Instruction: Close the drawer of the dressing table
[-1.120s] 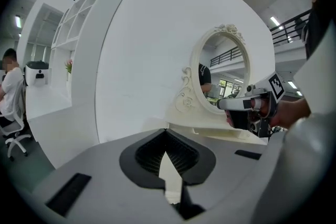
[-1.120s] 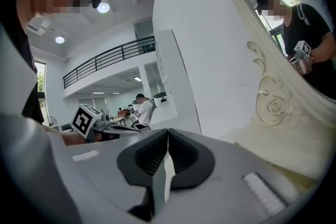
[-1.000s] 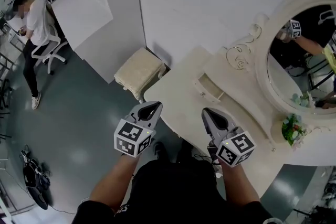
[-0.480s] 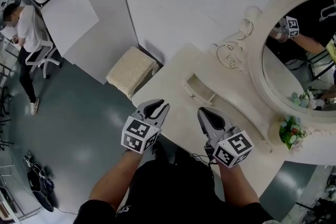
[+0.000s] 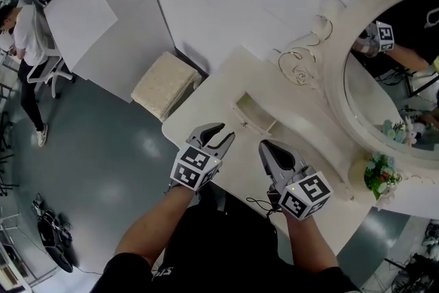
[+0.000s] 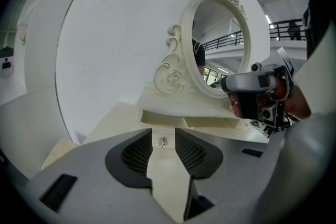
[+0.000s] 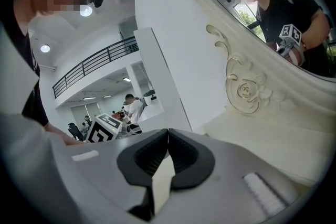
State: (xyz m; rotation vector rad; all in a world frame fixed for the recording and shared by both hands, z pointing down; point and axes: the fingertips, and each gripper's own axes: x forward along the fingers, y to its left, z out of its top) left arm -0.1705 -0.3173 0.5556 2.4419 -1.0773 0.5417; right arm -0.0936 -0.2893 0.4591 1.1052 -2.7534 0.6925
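A small cream drawer (image 5: 252, 114) stands pulled out of the dressing table (image 5: 206, 110), below the carved scroll of the mirror frame. My left gripper (image 5: 223, 132) hovers over the table's front edge, short of the drawer, and its jaws are opening with nothing between the pads. In the left gripper view the drawer front (image 6: 167, 119) and its little knob (image 6: 163, 142) show in the gap of the left gripper (image 6: 163, 134), still apart from it. My right gripper (image 5: 266, 145) is shut and empty beside it; the right gripper (image 7: 168, 132) points past the tabletop.
An oval mirror (image 5: 394, 65) in a carved frame rises at the table's back right, with a small flower pot (image 5: 381, 175) beneath it. A padded stool (image 5: 164, 84) stands left of the table. A person (image 5: 26, 38) sits on a chair far left. A dark bag (image 5: 48, 233) lies on the floor.
The left gripper has moved forward and right over the table's edge toward the drawer, and its jaws have gone from shut to spread. The right gripper has crept forward and stays shut.
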